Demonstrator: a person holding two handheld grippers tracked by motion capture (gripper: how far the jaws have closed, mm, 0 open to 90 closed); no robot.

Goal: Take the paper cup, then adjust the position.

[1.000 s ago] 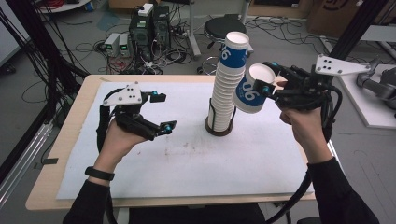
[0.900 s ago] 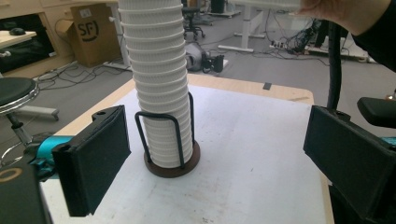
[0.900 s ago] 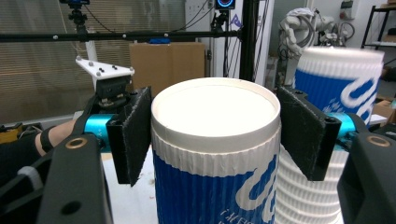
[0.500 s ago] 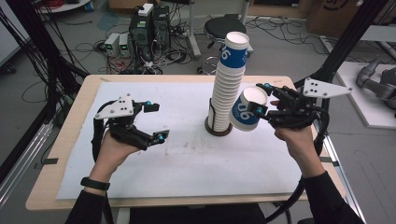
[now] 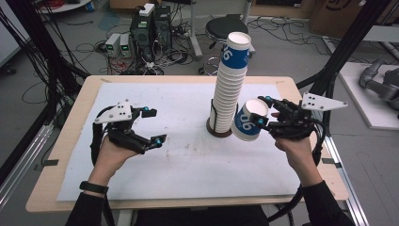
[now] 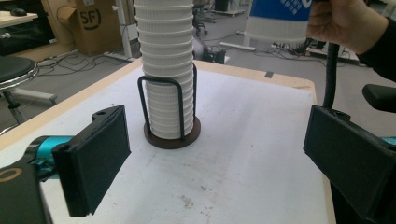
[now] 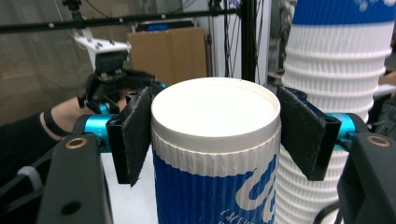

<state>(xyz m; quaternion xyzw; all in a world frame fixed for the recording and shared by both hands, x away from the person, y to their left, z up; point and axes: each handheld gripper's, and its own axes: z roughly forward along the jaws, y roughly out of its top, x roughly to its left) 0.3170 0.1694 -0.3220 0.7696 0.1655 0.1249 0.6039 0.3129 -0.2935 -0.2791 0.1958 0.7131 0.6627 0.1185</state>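
Note:
A tall stack of white ribbed paper cups (image 5: 230, 89) stands in a wire holder with a dark round base (image 5: 219, 131) at the table's middle right; its top cup has a blue band. My right gripper (image 5: 264, 111) is shut on a single blue-and-white cup (image 5: 249, 121), held tilted just right of the stack's lower part. In the right gripper view both pads press the cup (image 7: 215, 154) near its closed end, with the stack (image 7: 336, 70) close behind. My left gripper (image 5: 156, 125) hovers open over the sheet at the left, its jaws pointing at the stack (image 6: 168, 70).
A white sheet (image 5: 188, 160) covers the wooden table (image 5: 61, 155). Beyond the far edge stand a black stool (image 5: 226, 26) and computer cases (image 5: 150, 21) among floor cables. Black frame posts (image 5: 343, 52) rise at the right.
My right gripper has lowered the held cup from the stack's upper half to beside its lower part. The left gripper has barely shifted and stays open.

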